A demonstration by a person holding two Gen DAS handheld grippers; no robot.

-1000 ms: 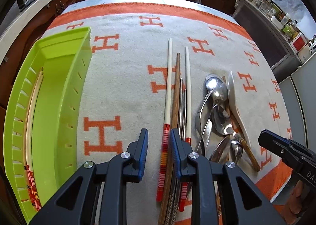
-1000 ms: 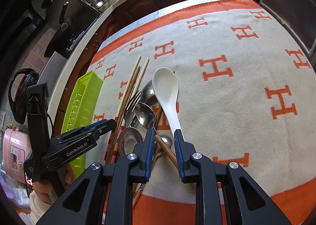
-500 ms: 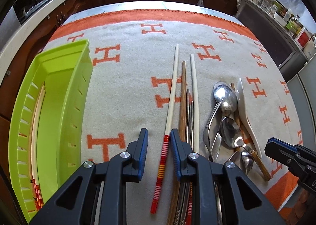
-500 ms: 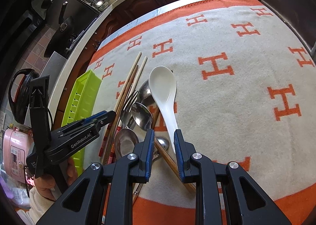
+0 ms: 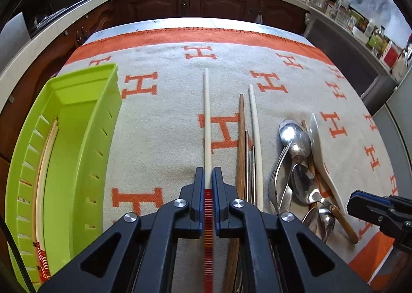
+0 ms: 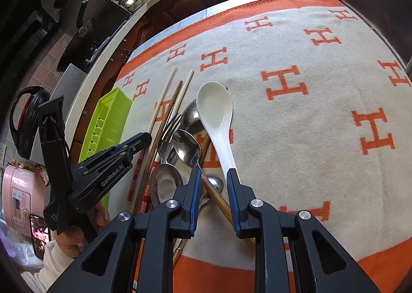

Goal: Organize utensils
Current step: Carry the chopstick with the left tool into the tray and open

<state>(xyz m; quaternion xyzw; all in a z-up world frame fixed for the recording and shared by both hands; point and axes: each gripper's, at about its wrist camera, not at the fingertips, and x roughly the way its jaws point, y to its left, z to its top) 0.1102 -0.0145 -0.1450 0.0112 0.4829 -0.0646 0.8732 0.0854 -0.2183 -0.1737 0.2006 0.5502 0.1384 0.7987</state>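
Observation:
My left gripper (image 5: 208, 172) is shut on a cream chopstick (image 5: 207, 118), gripping it where its red-striped end begins; the stick points straight ahead over the blanket. To its right lie a brown wooden chopstick (image 5: 241, 138), thin metal chopsticks (image 5: 249, 159) and another cream chopstick (image 5: 255, 125). Further right is a heap of metal spoons (image 5: 296, 143) and a fork (image 6: 167, 136). My right gripper (image 6: 212, 177) hangs open above that heap, over a wooden-handled spoon (image 6: 216, 197). A white ceramic spoon (image 6: 215, 107) ends at its right finger. The green tray (image 5: 85, 71) at left holds a pair of chopsticks (image 5: 42, 164).
An orange and cream blanket (image 6: 309, 138) with H marks covers the table. Dark kitchen cabinets and a worktop run behind it. A person's hand (image 6: 69, 236) holds the left gripper (image 6: 144, 138). A pink appliance (image 6: 18, 197) stands off the table at left.
My left gripper has closed on the cream chopstick that lay between its fingers, and its view has tipped up a little. The right gripper has stayed where it was.

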